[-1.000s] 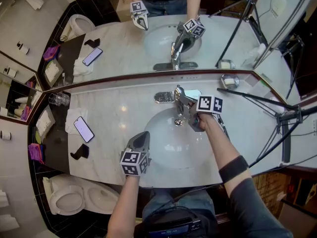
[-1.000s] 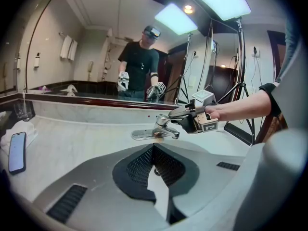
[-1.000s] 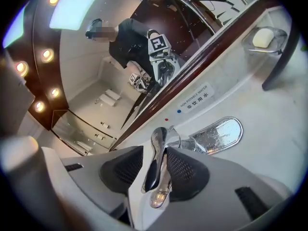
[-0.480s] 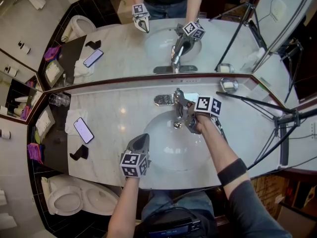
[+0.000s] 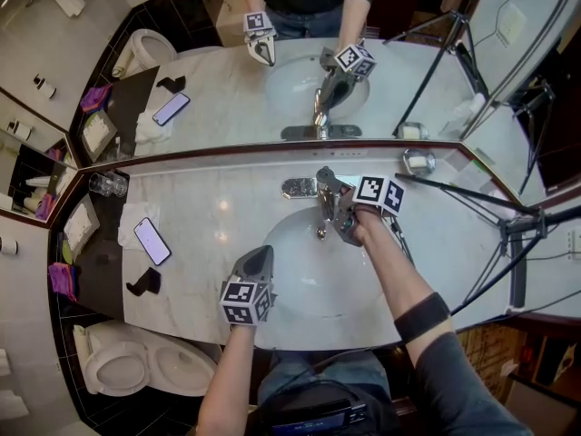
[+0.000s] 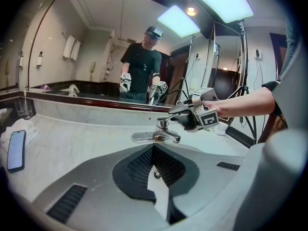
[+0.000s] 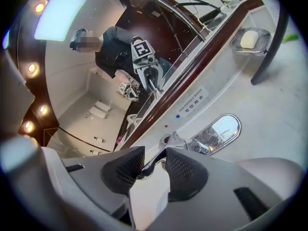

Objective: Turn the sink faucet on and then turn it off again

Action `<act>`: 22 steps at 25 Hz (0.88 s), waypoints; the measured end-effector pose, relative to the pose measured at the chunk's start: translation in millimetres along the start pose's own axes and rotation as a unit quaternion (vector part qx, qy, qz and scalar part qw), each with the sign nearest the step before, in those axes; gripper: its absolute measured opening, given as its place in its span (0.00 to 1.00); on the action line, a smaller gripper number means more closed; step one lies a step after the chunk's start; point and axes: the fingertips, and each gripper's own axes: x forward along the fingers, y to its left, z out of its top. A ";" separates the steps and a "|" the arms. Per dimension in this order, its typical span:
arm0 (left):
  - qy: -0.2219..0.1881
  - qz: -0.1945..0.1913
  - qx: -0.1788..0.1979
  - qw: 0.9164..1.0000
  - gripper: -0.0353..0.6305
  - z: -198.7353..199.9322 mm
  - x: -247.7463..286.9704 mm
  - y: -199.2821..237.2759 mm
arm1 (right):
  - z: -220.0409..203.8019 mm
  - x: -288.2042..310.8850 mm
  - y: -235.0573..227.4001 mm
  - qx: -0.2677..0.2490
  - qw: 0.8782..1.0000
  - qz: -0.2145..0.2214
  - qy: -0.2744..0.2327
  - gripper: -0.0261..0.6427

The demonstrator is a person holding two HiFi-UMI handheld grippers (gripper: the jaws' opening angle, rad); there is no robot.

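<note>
The chrome faucet (image 5: 320,209) stands at the back of the white sink basin (image 5: 290,302). My right gripper (image 5: 336,203) is at its lever handle (image 7: 149,167). The handle lies slantwise between the two pads and touches both. These jaws have just been closing on it. No water stream shows under the spout (image 6: 175,139) in the left gripper view, where the right gripper (image 6: 190,120) sits above the faucet (image 6: 159,136). My left gripper (image 5: 259,260) hovers over the basin's near side, shut with nothing in it (image 6: 154,153).
A phone (image 5: 151,241) lies on a white cloth at the counter's left, with drinking glasses (image 5: 109,183) behind it. A soap dish (image 5: 418,160) sits right of the faucet. Black tripod legs (image 5: 508,216) cross the counter's right end. A mirror runs along the back wall.
The right gripper has rolled a little and edged closer in on the faucet handle, its jaws narrower. The left gripper has stayed where it was.
</note>
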 end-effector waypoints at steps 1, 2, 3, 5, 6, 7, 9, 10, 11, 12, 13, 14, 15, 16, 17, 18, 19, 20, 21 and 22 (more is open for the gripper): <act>-0.001 0.000 0.000 1.000 0.05 0.6 0.8 -0.1 | 1.1 0.6 0.7 0.002 1.000 -0.001 -0.001 0.24; -0.001 0.000 -0.001 1.000 0.05 1.2 1.5 -0.3 | 2.1 1.1 1.3 0.001 1.000 -0.003 0.000 0.26; -0.002 -0.001 -0.001 1.000 0.05 1.6 1.9 -0.5 | 2.9 1.4 1.6 0.000 1.000 -0.003 0.001 0.27; -0.001 -0.001 -0.002 1.000 0.05 1.8 2.0 -0.5 | 4.0 1.3 1.8 0.000 1.000 -0.003 0.002 0.29; 0.000 0.000 -0.003 1.000 0.05 1.8 1.7 0.0 | 4.4 1.3 2.0 0.000 1.000 -0.003 0.002 0.30; 0.000 0.000 -0.003 1.000 0.05 1.8 1.3 0.7 | 4.7 1.4 2.2 0.000 1.000 -0.002 0.002 0.31; 0.000 0.001 -0.003 1.000 0.05 1.9 0.5 1.9 | 4.7 1.8 2.3 0.001 1.000 0.000 0.003 0.31; 0.000 0.001 -0.003 1.000 0.05 1.9 0.2 2.1 | 4.8 2.1 2.1 0.001 1.000 0.000 0.003 0.31; -0.001 0.001 -0.003 1.000 0.05 1.8 -0.1 1.9 | 5.0 2.4 2.0 0.000 1.000 0.000 0.004 0.31; 0.000 0.001 -0.002 1.000 0.05 1.6 -0.7 1.6 | 4.9 2.8 2.2 -0.001 1.000 0.001 0.004 0.31; 0.000 0.001 -0.002 1.000 0.05 1.4 -1.6 1.1 | 4.4 2.9 2.4 -0.001 1.000 0.003 0.004 0.31; 0.000 0.001 -0.001 1.000 0.05 1.2 -2.6 0.1 | 3.8 2.8 2.4 0.000 1.000 0.004 0.003 0.32; 0.000 0.001 0.000 1.000 0.05 1.4 -3.6 -1.1 | 3.3 2.4 2.2 0.001 1.000 0.005 0.003 0.32; -0.001 0.001 0.001 1.000 0.05 1.9 -4.8 -2.2 | 3.0 2.0 2.1 0.003 1.000 0.006 0.002 0.32; -0.002 0.002 0.002 1.000 0.05 2.8 -6.3 -3.2 | 2.7 1.4 2.0 0.006 1.000 0.006 0.001 0.32; -0.003 0.003 0.003 1.000 0.05 3.8 -7.9 -3.9 | 2.5 0.4 2.1 0.010 1.000 0.007 -0.001 0.32; -0.004 0.003 0.004 1.000 0.05 4.7 -10.0 -4.6 | 2.3 -1.2 2.3 0.012 1.000 0.008 -0.004 0.31; -0.006 0.004 0.005 1.000 0.05 5.6 -12.4 -5.2 | 1.8 -3.5 2.6 0.015 1.000 0.009 -0.006 0.30; -0.007 0.004 0.006 1.000 0.05 6.7 -15.4 -5.6 | 1.1 -6.2 3.1 0.017 1.000 0.010 -0.008 0.30; -0.009 0.005 0.007 1.000 0.05 7.8 -18.9 -5.8 | 0.3 -9.4 3.9 0.018 1.000 0.010 -0.010 0.30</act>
